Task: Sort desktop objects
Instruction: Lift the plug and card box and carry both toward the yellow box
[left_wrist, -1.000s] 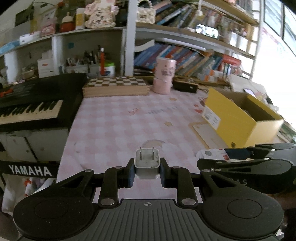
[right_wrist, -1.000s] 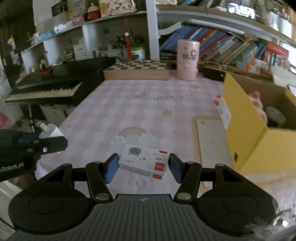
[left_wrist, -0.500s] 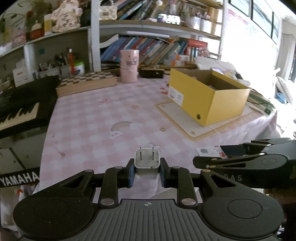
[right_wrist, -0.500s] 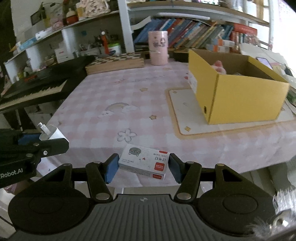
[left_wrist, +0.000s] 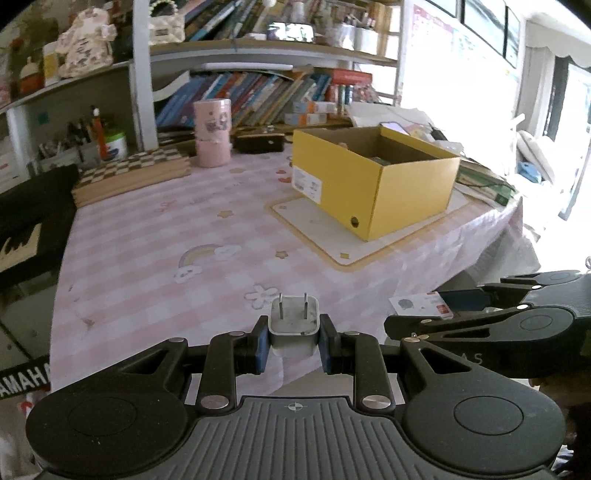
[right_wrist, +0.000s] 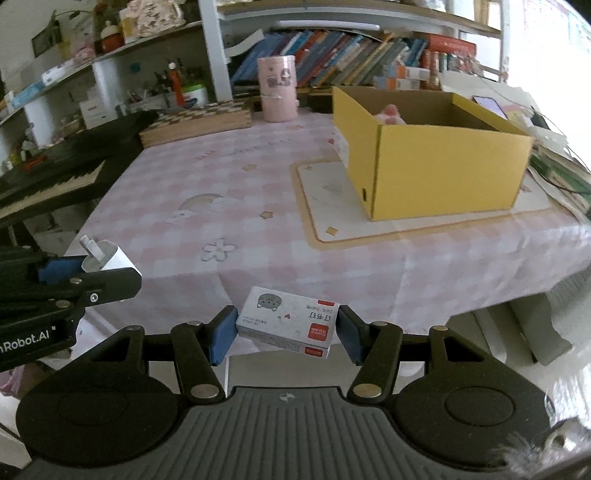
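The left gripper (left_wrist: 294, 332) pinches a white plug adapter (left_wrist: 294, 322) — prongs pointing away — off the near table edge. The right gripper (right_wrist: 286, 332) clamps a small staple box (right_wrist: 287, 320). The open yellow box (right_wrist: 436, 162) sits at two o'clock on the pink checked tablecloth (right_wrist: 236, 184).

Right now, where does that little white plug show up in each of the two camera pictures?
Left wrist view: the white plug sits low in the middle, clamped in the left gripper, prongs pointing up.
Right wrist view: the white plug is at the far left edge, seen from the side.
Shared landmark: the yellow box on the table, right of centre in both.
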